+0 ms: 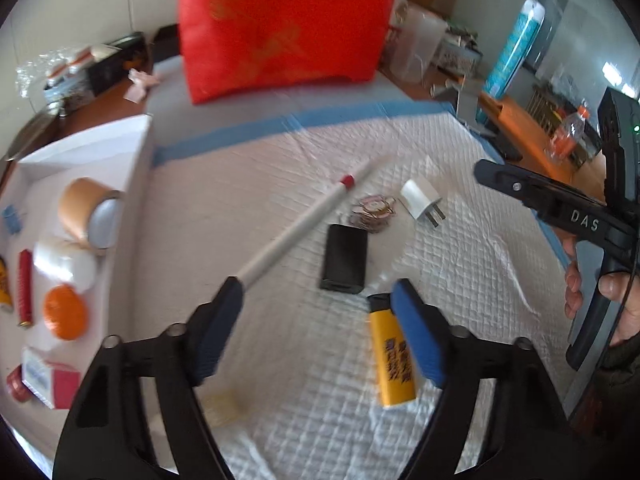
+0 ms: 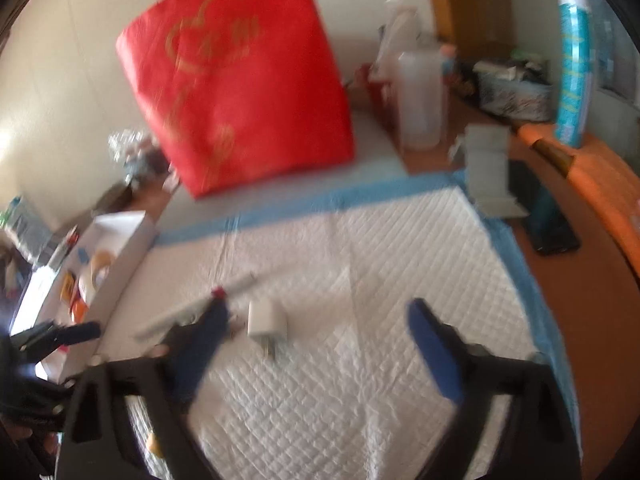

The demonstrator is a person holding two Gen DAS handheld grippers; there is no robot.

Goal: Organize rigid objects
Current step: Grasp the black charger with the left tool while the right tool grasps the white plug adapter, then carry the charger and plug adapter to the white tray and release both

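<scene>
Both grippers, left gripper [image 1: 316, 304] and right gripper [image 2: 316, 322], hover with fingers released and empty over the white quilted pad [image 1: 320, 420], seemingly choosing between the yellow plastic lighter [image 1: 394, 364] and white plug adapter [image 2: 266, 322].

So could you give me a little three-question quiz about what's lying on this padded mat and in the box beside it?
1. True or false: the yellow lighter lies inside the white box.
2. Which lies nearest the white plug adapter? A) orange lid B) keyring charm C) red bag
3. Fill in: the long white pen has a ___ band near its far end.

Key: 1 false, it lies on the white mat by the left claw. 2 B. 3 red.
</scene>
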